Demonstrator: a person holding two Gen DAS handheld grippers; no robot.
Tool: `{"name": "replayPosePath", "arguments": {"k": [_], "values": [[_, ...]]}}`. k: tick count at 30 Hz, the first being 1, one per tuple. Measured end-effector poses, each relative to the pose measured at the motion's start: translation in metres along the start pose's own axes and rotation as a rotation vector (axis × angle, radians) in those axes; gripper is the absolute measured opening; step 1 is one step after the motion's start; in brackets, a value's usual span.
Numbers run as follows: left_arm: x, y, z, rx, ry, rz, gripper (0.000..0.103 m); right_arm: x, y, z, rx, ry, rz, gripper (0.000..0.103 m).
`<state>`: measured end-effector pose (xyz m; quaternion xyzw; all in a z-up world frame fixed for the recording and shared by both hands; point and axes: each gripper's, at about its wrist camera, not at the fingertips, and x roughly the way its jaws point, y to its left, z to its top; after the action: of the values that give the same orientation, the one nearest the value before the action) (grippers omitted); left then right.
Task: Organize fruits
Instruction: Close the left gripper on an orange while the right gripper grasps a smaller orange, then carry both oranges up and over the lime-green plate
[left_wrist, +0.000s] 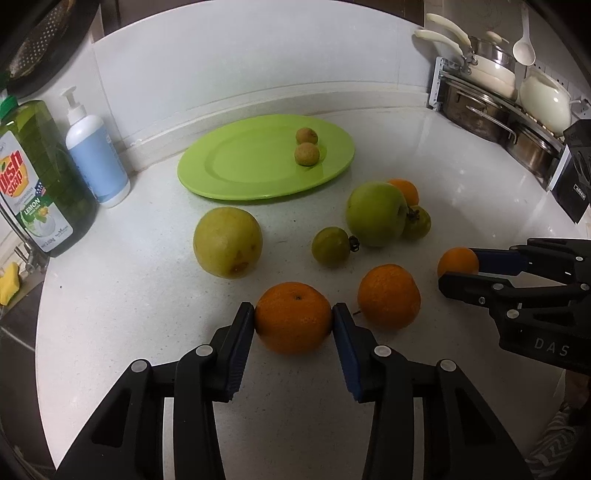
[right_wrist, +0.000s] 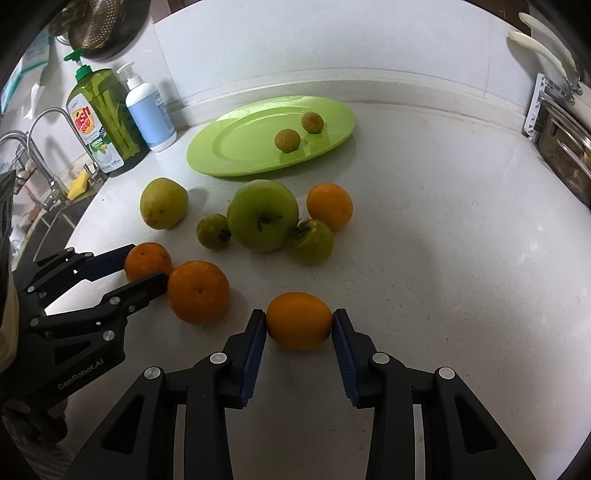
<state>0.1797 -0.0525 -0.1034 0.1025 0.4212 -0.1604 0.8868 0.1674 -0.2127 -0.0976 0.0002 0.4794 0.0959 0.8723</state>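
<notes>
My left gripper (left_wrist: 293, 317) is shut on an orange (left_wrist: 293, 315) resting on the white counter; it also shows in the right wrist view (right_wrist: 146, 267). My right gripper (right_wrist: 299, 321) is shut on a smaller orange (right_wrist: 299, 320), also seen in the left wrist view (left_wrist: 457, 261). A third orange (left_wrist: 388, 295) lies between them, and a fourth (left_wrist: 404, 190) sits behind a green apple (left_wrist: 375, 213). Two green tomatoes (left_wrist: 330, 245) (left_wrist: 417, 221) flank the apple. A yellow-green pear (left_wrist: 227, 246) lies to the left. A green plate (left_wrist: 229, 162) holds two small brown fruits (left_wrist: 306, 154) (left_wrist: 306, 136).
A dish soap bottle (left_wrist: 37, 177) and a pump bottle (left_wrist: 98, 155) stand at the left by the wall. Pots and pans (left_wrist: 491, 99) fill a rack at the back right. A black box (left_wrist: 576, 173) stands at the right. A sink and tap (right_wrist: 40, 147) lie to the left.
</notes>
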Motion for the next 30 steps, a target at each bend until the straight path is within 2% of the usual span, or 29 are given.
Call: {"name": "replayPosePath", "arguments": {"k": [23, 30], "values": [[-0.051, -0.003, 0.014, -0.028, -0.107, 0.01, 0.043, -0.049, 0.012, 0.012, -0.067, -0.154, 0.011, 0.038], [-0.062, 0.004, 0.026, -0.048, -0.151, 0.022, 0.043, -0.058, 0.017, 0.025, -0.079, -0.205, 0.038, 0.038]]}}
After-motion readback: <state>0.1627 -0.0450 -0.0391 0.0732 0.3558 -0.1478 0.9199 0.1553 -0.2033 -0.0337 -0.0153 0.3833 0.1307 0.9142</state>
